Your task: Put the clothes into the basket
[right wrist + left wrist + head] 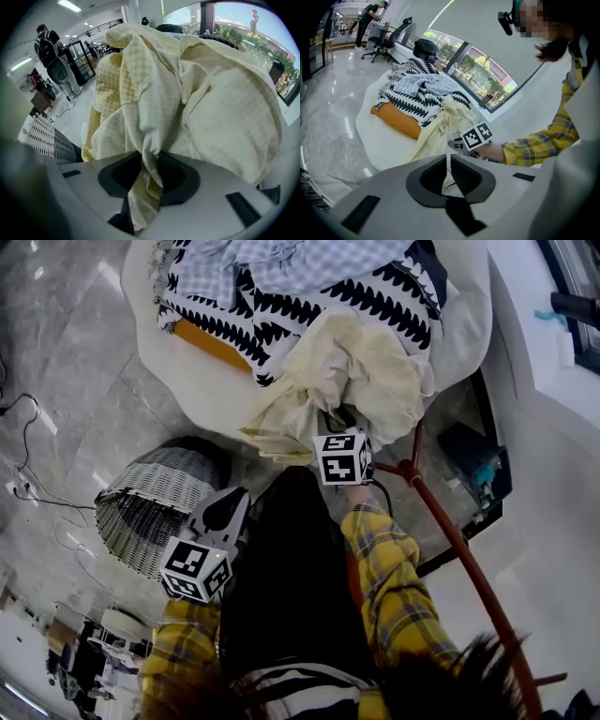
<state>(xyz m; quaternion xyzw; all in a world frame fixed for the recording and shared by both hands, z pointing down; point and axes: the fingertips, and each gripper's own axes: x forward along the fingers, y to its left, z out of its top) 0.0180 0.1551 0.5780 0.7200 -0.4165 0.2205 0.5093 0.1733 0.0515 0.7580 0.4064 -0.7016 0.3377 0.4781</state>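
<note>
Right gripper [149, 161]: clamped tight on a fold of the cream checked garment [361, 367], with cloth bunched between the jaws.
Left gripper [228, 505]: jaws together, nothing in them, held low just beside the basket.
Garment: heaped on the edge of the white cushioned seat [197, 395], one tail drooping over the rim.
Wicker basket [150, 502]: on its side on the grey marble floor [66, 352], near the seat.
Other clothes: black-and-white patterned throw [281, 310] and an orange cushion [211, 343] lie further back on the seat.
</note>
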